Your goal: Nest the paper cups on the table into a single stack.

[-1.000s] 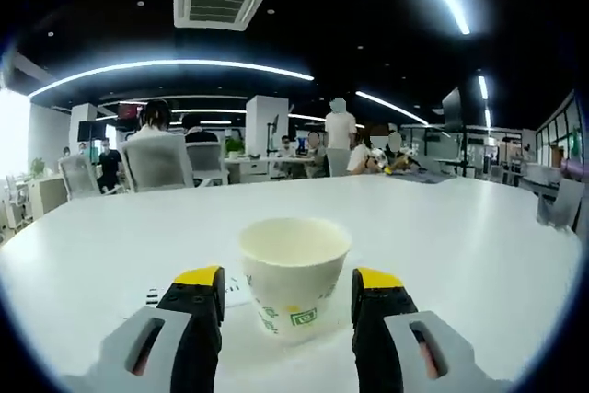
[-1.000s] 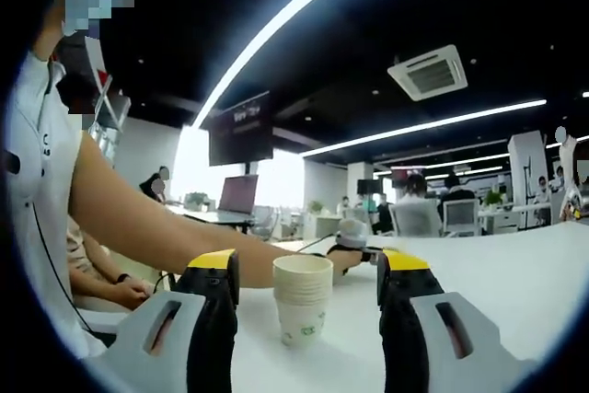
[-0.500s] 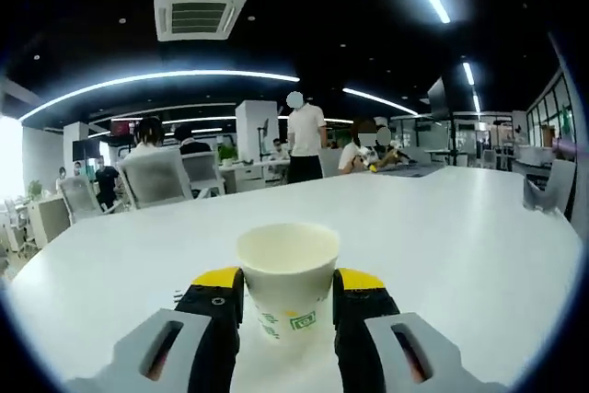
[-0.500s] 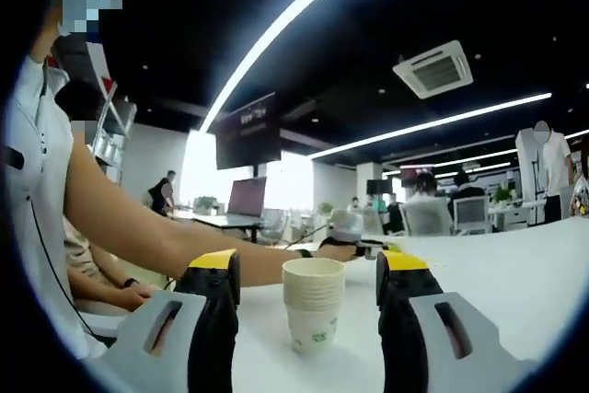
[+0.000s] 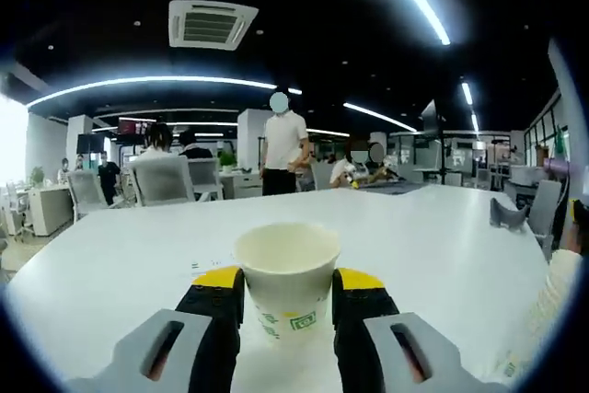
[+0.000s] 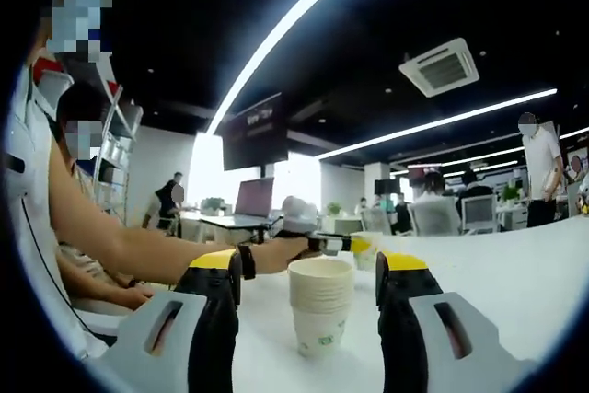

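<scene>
Cup (image 5: 286,289) seen at lower centre of left gripper view, clamped between jaws of left gripper (image 5: 287,287) | stack (image 6: 321,316) of nested cups seen at lower centre of right gripper view, standing on table (image 6: 515,292) | right gripper (image 6: 308,273) held apart, stack flanked, untouched

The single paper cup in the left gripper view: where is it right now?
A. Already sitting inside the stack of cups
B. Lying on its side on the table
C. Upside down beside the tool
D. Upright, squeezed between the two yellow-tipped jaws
D: the paper cup stands upright, mouth up, with the left tool's yellow-tipped jaws pressed against both its sides.
</scene>
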A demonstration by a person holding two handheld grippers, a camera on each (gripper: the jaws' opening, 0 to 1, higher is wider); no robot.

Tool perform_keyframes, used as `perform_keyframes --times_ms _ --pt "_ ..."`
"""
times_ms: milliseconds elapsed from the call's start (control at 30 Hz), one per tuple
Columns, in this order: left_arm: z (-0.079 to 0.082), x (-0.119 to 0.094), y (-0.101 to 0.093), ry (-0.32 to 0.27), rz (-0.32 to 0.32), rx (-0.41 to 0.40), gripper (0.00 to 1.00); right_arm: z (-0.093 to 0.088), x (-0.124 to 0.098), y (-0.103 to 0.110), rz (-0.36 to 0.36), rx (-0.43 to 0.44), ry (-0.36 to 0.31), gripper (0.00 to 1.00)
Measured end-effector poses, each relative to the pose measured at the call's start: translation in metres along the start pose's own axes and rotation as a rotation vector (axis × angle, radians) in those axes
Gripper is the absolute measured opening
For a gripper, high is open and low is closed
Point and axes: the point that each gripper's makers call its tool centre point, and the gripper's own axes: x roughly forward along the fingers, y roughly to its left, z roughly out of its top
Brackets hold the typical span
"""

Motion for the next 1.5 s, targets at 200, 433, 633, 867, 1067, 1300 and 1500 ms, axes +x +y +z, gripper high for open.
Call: perform_keyframes --times_ms 200,433,633,867,1067,1300,1500 --pt "0.025 -0.046 -0.023 -0.073 -0.045 -0.035 0.4 -0.007 0.009 0.002 0.028 0.017 0.023 0.62" --pt "0.054 -0.096 -0.029 -0.139 -0.067 -0.054 0.4 -0.003 0.015 0.005 0.046 0.012 0.025 0.62" --pt "0.077 -0.131 -0.055 -0.181 -0.128 -0.052 0.4 -0.004 0.013 0.007 0.036 0.018 0.018 0.61" --pt "0.094 -0.15 -0.115 -0.21 -0.228 -0.025 0.4 -0.005 0.004 0.011 0.016 0.009 0.029 0.61" --pt "0.115 -0.166 -0.163 -0.25 -0.343 -0.019 0.4 -0.007 -0.007 0.015 -0.005 -0.002 0.042 0.61" --pt "0.105 -0.156 -0.193 -0.19 -0.395 0.045 0.4 -0.008 -0.015 0.011 -0.024 0.003 0.042 0.61" --pt "0.084 -0.148 -0.204 -0.141 -0.408 0.049 0.41 -0.005 -0.025 0.002 -0.042 0.003 0.036 0.61"
